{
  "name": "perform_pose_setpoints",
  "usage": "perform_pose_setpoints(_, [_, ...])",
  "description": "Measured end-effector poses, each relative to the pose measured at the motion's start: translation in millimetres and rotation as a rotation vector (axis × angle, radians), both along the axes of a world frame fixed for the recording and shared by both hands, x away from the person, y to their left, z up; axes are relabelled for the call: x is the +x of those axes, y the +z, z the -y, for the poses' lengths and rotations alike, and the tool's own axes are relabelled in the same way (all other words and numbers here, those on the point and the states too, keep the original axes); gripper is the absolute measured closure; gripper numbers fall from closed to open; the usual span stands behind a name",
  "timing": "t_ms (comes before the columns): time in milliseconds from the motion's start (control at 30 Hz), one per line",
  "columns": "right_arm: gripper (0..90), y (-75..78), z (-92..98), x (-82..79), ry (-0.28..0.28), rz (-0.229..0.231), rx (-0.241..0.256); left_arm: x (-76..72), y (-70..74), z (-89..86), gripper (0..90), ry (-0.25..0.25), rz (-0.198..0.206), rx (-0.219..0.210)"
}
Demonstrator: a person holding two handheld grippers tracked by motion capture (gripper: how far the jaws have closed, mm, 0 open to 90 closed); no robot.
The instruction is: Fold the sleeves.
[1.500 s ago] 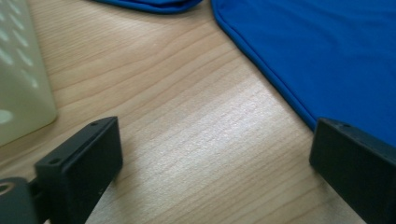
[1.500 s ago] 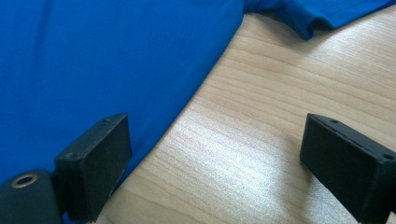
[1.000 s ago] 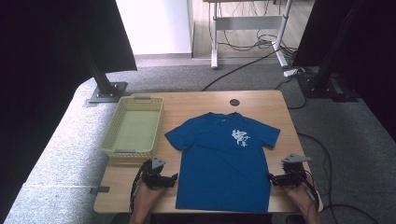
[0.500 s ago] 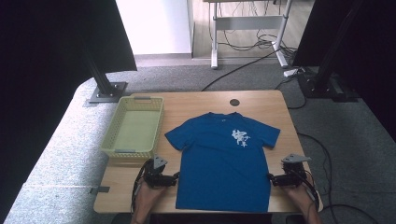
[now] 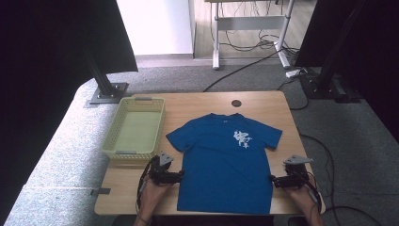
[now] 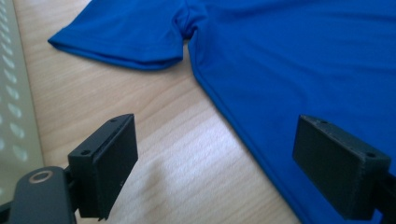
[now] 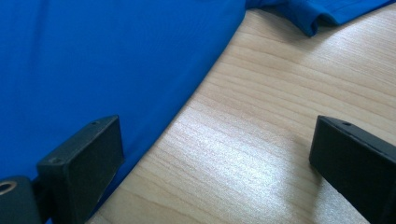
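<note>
A blue T-shirt [image 5: 226, 162] with a white chest print lies flat on the wooden table [image 5: 197, 106], collar away from me. My left gripper [image 5: 180, 176] is open at the shirt's left side edge; in the left gripper view its jaws straddle that edge of the T-shirt [image 6: 289, 70], one over bare wood, one over cloth. My right gripper [image 5: 271, 180] is open at the shirt's right side edge; the right gripper view shows the T-shirt [image 7: 102, 60] under the left jaw and wood under the right. Neither holds anything.
A pale yellow mesh basket [image 5: 135, 127] stands on the table's left part, just beyond my left hand; its wall [image 6: 11, 107] appears at the left of the left gripper view. A round dark hole [image 5: 236, 103] sits near the far edge. Grey carpet and black stands surround the table.
Both grippers have crept slightly inward toward the shirt's side edges. The shirt and basket lie as before.
</note>
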State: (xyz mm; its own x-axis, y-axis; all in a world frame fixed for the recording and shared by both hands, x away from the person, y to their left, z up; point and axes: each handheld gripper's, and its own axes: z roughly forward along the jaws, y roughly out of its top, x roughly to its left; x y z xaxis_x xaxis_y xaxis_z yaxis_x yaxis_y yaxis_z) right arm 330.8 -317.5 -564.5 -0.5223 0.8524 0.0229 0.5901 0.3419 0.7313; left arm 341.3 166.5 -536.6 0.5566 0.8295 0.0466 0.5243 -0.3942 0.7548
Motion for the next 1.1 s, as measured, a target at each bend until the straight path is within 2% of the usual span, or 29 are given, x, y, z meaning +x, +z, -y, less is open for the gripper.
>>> perform_pose_setpoints(467, [2.5, 0.0, 0.0, 0.0, 0.000, 0.000, 0.000, 22.0, 7.4, 14.3, 19.2, 0.002, -0.001, -0.004])
perform_pose_setpoints(833, [2.6, 0.0, 0.0, 0.0, 0.000, 0.000, 0.000, 48.5, 14.4, 21.1, 24.6, 0.009, -0.005, -0.016])
perform_pose_setpoints(1100, [2.6, 0.0, 0.0, 0.0, -0.001, 0.000, 0.001, 70.3, 15.5, 25.8, 26.9, 0.043, -0.013, -0.026])
